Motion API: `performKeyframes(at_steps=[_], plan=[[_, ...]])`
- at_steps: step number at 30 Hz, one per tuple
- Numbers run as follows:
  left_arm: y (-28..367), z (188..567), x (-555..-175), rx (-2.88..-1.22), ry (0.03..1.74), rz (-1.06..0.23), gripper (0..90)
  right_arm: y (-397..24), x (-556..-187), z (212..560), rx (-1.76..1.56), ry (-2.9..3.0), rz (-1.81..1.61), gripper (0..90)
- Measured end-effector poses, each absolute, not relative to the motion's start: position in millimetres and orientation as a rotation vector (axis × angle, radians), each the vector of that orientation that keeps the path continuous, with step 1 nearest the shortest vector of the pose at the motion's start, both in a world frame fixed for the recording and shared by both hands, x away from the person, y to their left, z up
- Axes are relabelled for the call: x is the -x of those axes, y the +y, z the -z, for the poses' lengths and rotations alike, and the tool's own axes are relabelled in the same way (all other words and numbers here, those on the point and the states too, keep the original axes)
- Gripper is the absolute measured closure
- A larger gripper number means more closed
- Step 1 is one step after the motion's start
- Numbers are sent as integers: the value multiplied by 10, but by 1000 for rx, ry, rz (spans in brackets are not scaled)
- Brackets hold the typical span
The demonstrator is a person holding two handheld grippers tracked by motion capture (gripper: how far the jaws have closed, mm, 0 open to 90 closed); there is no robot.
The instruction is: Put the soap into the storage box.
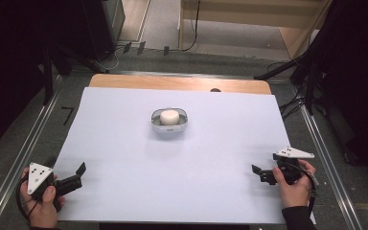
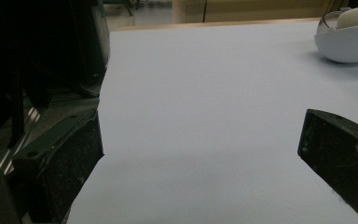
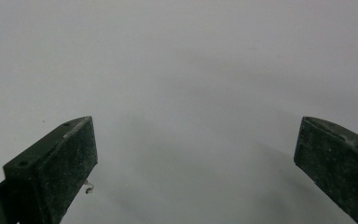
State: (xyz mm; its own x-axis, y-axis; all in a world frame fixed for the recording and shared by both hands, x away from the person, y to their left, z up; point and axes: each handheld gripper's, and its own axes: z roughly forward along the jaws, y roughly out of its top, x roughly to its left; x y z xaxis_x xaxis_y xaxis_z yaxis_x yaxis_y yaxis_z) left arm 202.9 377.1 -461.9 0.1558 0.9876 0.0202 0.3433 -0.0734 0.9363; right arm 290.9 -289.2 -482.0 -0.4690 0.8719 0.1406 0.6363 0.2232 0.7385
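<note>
A shallow white dish (image 1: 170,125) holding a round white puck (image 1: 169,116) sits upright mid-table.

Left hand-held gripper (image 1: 79,173) agape, right hand-held gripper (image 1: 258,173) agape

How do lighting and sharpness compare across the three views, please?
High view: even light, white sheet bright, surroundings dark, a soft shadow under the dish. Left gripper view: dimmer; the dish is cut by the frame. Right gripper view: murky grey, sheet featureless, faint shadows between the open jaws.
</note>
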Motion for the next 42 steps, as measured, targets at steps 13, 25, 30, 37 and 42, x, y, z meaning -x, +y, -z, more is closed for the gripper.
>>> performKeyframes(at_steps=[13, 25, 30, 37, 42], plan=[[3769, 4619, -2029, -1571, 1323, -942, 2, -3162, -2724, 4864, -1442, 2143, -1086, 0], [3765, 4618, -2030, -1577, 1324, -944, 2, -3421, -2555, 4874, -1486, 2080, -1074, 0], [3763, 4619, -2031, -1577, 1323, -944, 2, -3481, -2497, 4892, -1499, 2063, -1075, 0], [3757, 4620, -2035, -1588, 1320, -951, 2, -3429, -2485, 4912, -1475, 2075, -1054, 0], [3756, 4618, -2037, -1592, 1323, -948, 2, -3441, -2488, 4916, -1495, 2070, -1061, 0]])
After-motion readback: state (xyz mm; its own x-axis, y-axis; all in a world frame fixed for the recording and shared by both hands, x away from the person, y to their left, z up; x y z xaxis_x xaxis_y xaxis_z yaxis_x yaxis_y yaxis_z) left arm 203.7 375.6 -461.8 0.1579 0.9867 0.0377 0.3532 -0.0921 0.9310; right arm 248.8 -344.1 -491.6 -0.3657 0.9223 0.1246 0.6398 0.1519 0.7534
